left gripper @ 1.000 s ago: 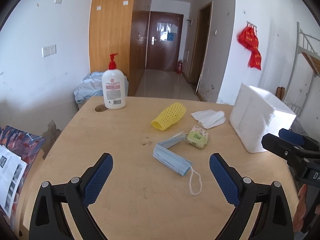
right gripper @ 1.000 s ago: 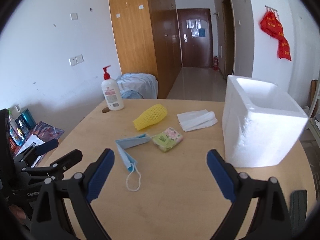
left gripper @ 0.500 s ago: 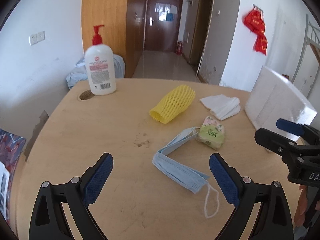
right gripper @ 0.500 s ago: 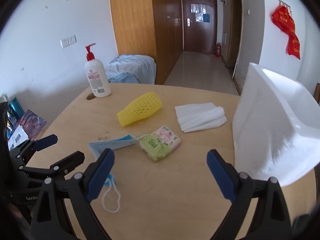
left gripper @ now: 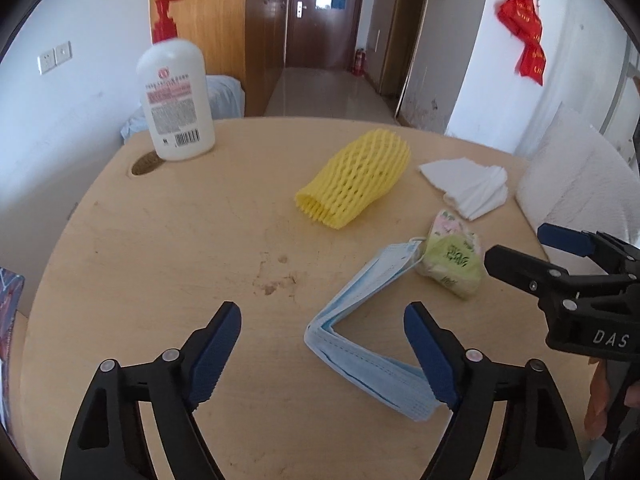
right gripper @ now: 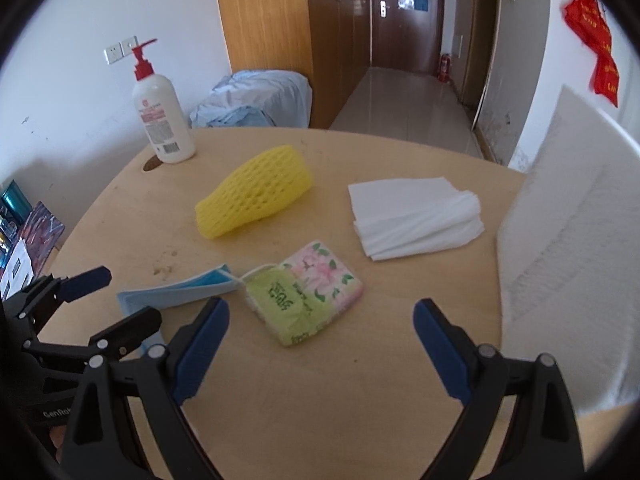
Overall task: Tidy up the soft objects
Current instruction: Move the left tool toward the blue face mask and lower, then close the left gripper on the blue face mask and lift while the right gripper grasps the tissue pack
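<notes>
A folded blue face mask (left gripper: 360, 344) lies on the round wooden table (left gripper: 160, 260), its bend between the fingers of my left gripper (left gripper: 322, 316). Those jaws are closing but do not touch the mask. A green and floral tissue pack (right gripper: 308, 292) lies just ahead of my right gripper (right gripper: 320, 306), which is open and empty. Farther back are a yellow foam net sleeve (right gripper: 256, 196) and folded white tissues (right gripper: 412, 216). The right gripper (left gripper: 518, 244) also shows at the right of the left wrist view, beside the tissue pack (left gripper: 452, 260).
A white foam box (right gripper: 568, 248) stands at the table's right edge. A lotion pump bottle (left gripper: 176, 100) stands at the back left beside a hole in the tabletop (left gripper: 146, 164). Beyond the table are a blue bundle of cloth (right gripper: 256, 96) and a corridor.
Both grippers have come forward and down toward the items, which now look larger. The left jaws have narrowed a little around the mask's bend.
</notes>
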`<state>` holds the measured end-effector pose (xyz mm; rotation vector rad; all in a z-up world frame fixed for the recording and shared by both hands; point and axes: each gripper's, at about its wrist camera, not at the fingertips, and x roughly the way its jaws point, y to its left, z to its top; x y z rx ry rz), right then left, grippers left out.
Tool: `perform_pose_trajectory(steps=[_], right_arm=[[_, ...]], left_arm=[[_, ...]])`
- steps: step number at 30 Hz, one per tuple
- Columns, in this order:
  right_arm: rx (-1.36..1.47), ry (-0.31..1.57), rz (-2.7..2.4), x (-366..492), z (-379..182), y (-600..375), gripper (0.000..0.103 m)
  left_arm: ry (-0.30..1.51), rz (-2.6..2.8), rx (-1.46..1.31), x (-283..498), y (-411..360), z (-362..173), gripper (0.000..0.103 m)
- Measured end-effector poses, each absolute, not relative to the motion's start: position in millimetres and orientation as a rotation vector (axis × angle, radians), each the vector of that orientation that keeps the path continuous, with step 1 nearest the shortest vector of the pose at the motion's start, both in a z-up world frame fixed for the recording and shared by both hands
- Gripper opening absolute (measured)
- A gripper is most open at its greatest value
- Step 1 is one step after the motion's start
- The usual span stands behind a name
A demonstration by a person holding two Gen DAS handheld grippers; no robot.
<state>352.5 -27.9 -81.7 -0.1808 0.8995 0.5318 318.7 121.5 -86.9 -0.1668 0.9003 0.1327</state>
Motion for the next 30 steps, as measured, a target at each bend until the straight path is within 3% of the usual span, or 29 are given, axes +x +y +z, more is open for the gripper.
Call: perform_pose_trajectory(steps=[6,13,26,30], right_arm=[[-0.194,0.935,0.543,364,-95,-21,0.092],[-0.221,0.962,0.547,373,-109,-15,0.092],[-0.237,0.988,0.584,380,-117,-2,0.090],[-0.253,0.991,0.584,379,-120,3,0.088]], left_arm=[[0.929,0.123,-0.158,326,121,-94,0.083],[0.975,0.107,-0.150,334,119,-106,0.068],[0.988,0.112,-0.162,336,127,-109,0.022],[0.989,0.112,-0.172,335,131,-109,0.015]])
